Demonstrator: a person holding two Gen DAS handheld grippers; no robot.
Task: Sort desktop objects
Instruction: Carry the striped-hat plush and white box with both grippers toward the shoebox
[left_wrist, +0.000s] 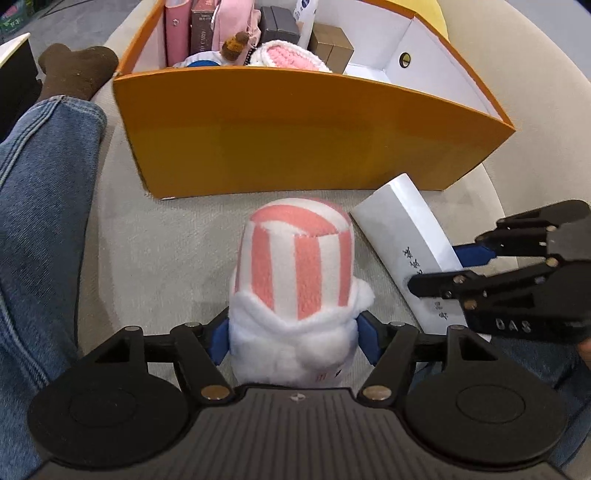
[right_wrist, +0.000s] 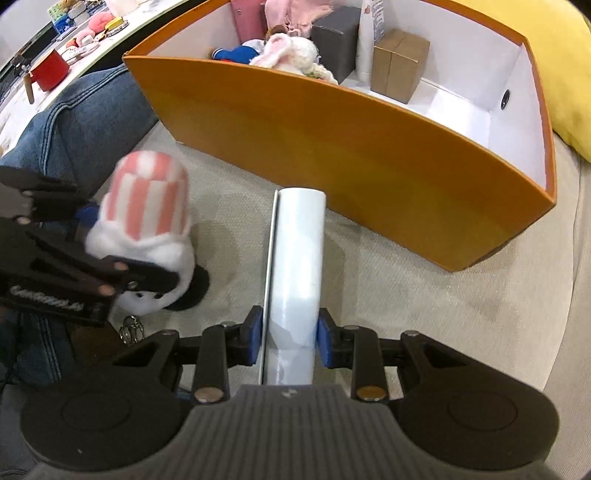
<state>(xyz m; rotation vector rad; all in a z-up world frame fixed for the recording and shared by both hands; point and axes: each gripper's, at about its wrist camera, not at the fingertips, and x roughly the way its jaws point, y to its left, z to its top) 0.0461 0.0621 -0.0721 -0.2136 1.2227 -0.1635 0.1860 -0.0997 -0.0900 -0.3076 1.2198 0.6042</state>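
My left gripper (left_wrist: 293, 341) stands wide around the lower, white fluffy end of a pink-and-white striped plush toy (left_wrist: 295, 273); its blue pads (left_wrist: 221, 343) sit at the plush's sides, but I cannot tell whether they press it. The plush stands on the beige cushion (left_wrist: 166, 251), just in front of the near wall of the orange box (left_wrist: 314, 136).

My right gripper (right_wrist: 290, 341) is narrowed onto a long white carton (right_wrist: 297, 266), a blue pad on each of its long sides, holding it. The carton points toward the orange box's near wall and lies just beside the plush, on its right in the left wrist view.

Inside the box, at the far left end, stand a pink binder (left_wrist: 176, 31) and a dark book (left_wrist: 202, 31); a crocheted pink-and-white piece (left_wrist: 291, 57), two grey blocks (left_wrist: 279, 24) and a brown cardboard cube (left_wrist: 332, 46) fill the middle, while the right end shows bare white floor. My denim-clad leg (left_wrist: 40, 206) lies along the left side of the cushion.
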